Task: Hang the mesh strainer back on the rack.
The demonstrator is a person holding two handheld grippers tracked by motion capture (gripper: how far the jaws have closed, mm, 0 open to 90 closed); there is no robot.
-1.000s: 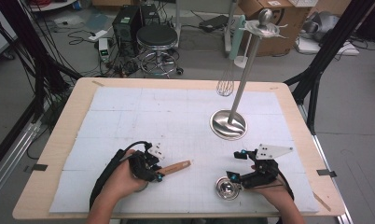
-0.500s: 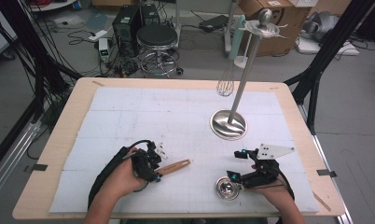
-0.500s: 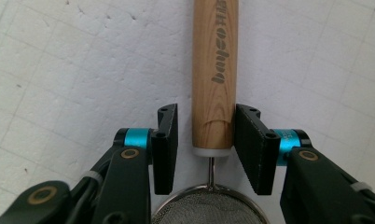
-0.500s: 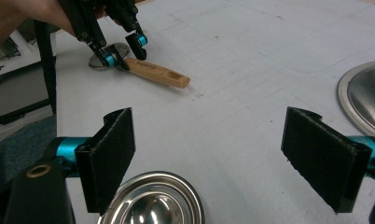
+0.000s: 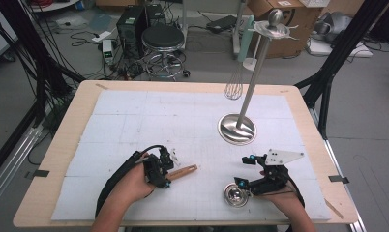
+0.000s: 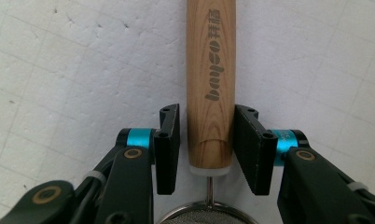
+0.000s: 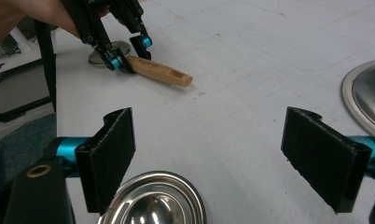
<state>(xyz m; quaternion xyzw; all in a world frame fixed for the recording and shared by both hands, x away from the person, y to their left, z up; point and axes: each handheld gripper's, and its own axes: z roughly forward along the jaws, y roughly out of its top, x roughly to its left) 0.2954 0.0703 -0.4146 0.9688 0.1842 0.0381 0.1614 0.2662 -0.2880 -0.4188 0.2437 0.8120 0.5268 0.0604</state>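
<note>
Strainer handle [image 6: 210, 84] lies flat on worktop [image 5: 134, 121], between left gripper [image 6: 207, 140] jaws, which have just been opening; small gaps each side, no grip. Right gripper [image 7: 223, 154] jaws spread wide over steel bowl [image 7: 153, 200].

A pale wooden counter [image 5: 52, 159] carries a white gridded mat [image 5: 149, 121]. Near its front edge the left gripper [image 5: 164, 169], held in the person's left hand [image 5: 132, 186], sits at one end of a wooden handle [image 5: 183, 171] that lies flat on the mat and points toward the right. Well apart from it, the right gripper [image 5: 243, 171] — topped by a grey three-cornered plate [image 5: 282, 156] — rests low over the mat with a small shiny steel bowl [image 5: 236, 195] just below its jaws, which stand wide. Farther back stands a steel rack [image 5: 253, 82] on a round base [image 5: 236, 129], tilted in the picture, with a wire whisk [image 5: 234, 89] hanging beside its pole. Beyond the counter — a black stool [image 5: 162, 38] on the floor.
</note>
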